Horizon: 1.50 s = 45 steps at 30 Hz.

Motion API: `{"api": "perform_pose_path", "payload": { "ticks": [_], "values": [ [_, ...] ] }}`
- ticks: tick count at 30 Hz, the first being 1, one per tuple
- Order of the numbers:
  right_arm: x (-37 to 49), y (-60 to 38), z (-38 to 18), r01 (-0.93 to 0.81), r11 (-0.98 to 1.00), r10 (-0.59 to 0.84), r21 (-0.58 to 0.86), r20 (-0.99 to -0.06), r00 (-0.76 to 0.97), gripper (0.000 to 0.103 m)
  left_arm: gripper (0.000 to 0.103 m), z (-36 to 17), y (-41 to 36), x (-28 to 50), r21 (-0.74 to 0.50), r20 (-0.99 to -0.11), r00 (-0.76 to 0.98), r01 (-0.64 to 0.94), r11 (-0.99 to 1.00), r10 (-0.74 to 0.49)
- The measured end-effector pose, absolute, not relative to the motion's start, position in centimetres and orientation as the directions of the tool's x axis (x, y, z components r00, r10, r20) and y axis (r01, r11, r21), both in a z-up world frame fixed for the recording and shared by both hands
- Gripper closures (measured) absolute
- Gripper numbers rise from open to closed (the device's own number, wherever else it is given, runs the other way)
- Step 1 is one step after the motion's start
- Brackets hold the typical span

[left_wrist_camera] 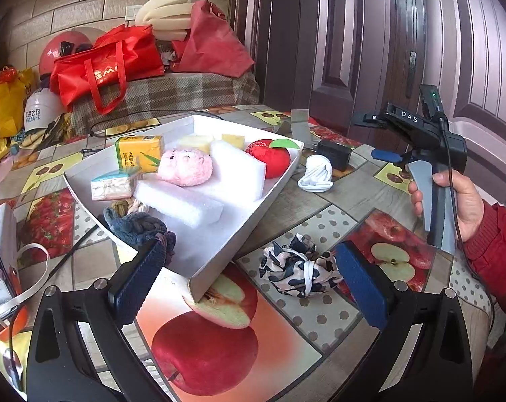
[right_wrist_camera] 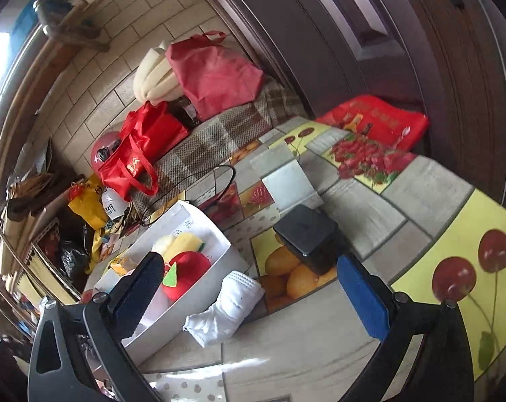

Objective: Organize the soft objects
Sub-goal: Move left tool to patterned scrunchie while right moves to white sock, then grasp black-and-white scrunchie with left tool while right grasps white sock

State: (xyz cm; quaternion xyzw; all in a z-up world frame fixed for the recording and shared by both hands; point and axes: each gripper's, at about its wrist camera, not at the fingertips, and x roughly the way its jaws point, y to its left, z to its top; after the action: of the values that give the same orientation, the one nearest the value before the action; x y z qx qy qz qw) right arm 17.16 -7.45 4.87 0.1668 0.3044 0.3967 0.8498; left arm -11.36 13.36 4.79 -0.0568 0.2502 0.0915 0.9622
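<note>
Most of the sorting appears done. A white tray (left_wrist_camera: 253,231) ahead of the left gripper (left_wrist_camera: 249,278) already holds two foam blocks (left_wrist_camera: 185,201), a pink plush toy (left_wrist_camera: 185,167), a red fabric apple (left_wrist_camera: 273,157), tissue packs (left_wrist_camera: 138,152), yellow sponges (left_wrist_camera: 212,142) and a knitted item (left_wrist_camera: 135,226) at the near corner.

Two soft things are left on the fruit-print tablecloth (left_wrist_camera: 303,318). A black-and-white patterned cloth bundle (left_wrist_camera: 296,273) lies just ahead, between the left gripper's spread fingers and beside the tray's near corner. A white sock (left_wrist_camera: 315,172) lies farther off, past the tray's right edge.

The left gripper is spread wide and holds nothing.

In the right wrist view, the right gripper (right_wrist_camera: 249,288) is likewise spread and empty, with the white sock (right_wrist_camera: 226,311) directly ahead between its fingers, against the tray wall (right_wrist_camera: 199,288). A black box (right_wrist_camera: 306,234) sits just beyond. The patterned bundle is not visible there; only the left view shows it, along with the hand (left_wrist_camera: 454,201) holding the right gripper.
</note>
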Motion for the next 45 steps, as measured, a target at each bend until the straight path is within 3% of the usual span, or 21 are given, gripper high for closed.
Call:
{"api": "perform_pose_path", "payload": {
  "ticks": [5, 9, 14, 16, 18, 21, 24, 27, 35, 38, 41, 45],
  "values": [
    [17.5, -7.3, 4.4, -0.572, 0.630, 0.776, 0.526, -0.397, 0.490, 0.000, 0.000, 4.8, 13.2, -11.4, -0.062, -0.488, 0.861, -0.199, 0.978, 0.144],
    [18.2, -7.7, 4.0, -0.547, 0.555, 0.830, 0.627, -0.374, 0.413, 0.000, 0.000, 4.8, 13.3, -11.4, -0.074, -0.491, 0.859, -0.203, 0.976, 0.141],
    [19.2, -9.0, 3.0, -0.404, 0.261, 0.957, 0.877, -0.179, 0.230, 0.000, 0.000, 4.9, 13.4, -11.5, -0.073, -0.488, 0.861, -0.202, 0.977, 0.142],
    [19.1, -9.0, 3.3, -0.384, 0.250, 0.959, 0.889, -0.172, 0.227, 0.000, 0.000, 4.9, 13.5, -11.5, -0.077, -0.482, 0.865, -0.200, 0.977, 0.140],
    [18.7, -9.0, 4.6, -0.454, 0.349, 0.928, 0.820, -0.236, 0.288, 0.000, 0.000, 5.0, 13.9, -11.7, -0.095, -0.473, 0.870, -0.206, 0.974, 0.138],
    [17.2, -7.9, 6.8, -0.590, 0.602, 0.799, 0.539, -0.393, 0.456, 0.000, 0.000, 4.7, 14.5, -11.9, -0.121, -0.493, 0.862, -0.200, 0.972, 0.116],
    [15.6, -6.8, 7.4, -0.670, 0.690, 0.709, 0.273, -0.438, 0.552, 0.000, 0.000, 4.6, 14.7, -11.9, -0.142, -0.505, 0.859, -0.179, 0.974, 0.084],
    [15.5, -5.8, 6.5, -0.697, 0.708, 0.650, 0.117, -0.494, 0.577, 0.000, 0.001, 4.4, 13.9, -11.4, -0.111, -0.523, 0.849, -0.148, 0.983, 0.069],
    [15.2, -2.3, 3.7, -0.803, 0.596, 0.643, -0.005, -0.596, 0.481, 0.000, 0.008, 3.1, 10.2, -8.9, 0.032, -0.628, 0.778, -0.002, 0.999, 0.022],
    [15.0, -0.9, 3.6, -0.820, 0.572, 0.645, -0.020, -0.607, 0.464, 0.000, 0.010, 2.3, 10.1, -7.7, 0.026, -0.681, 0.732, 0.015, 1.000, 0.007],
    [14.8, 0.6, 3.2, -0.838, 0.543, 0.628, -0.055, -0.635, 0.449, 0.000, 0.025, 2.1, 10.2, -7.0, 0.000, -0.696, 0.718, 0.021, 1.000, -0.015],
    [14.3, 1.8, 2.9, -0.853, 0.512, 0.613, -0.099, -0.654, 0.444, 0.000, 0.026, 2.0, 9.3, -6.0, -0.004, -0.698, 0.715, 0.042, 0.999, -0.033]
  ]
}}
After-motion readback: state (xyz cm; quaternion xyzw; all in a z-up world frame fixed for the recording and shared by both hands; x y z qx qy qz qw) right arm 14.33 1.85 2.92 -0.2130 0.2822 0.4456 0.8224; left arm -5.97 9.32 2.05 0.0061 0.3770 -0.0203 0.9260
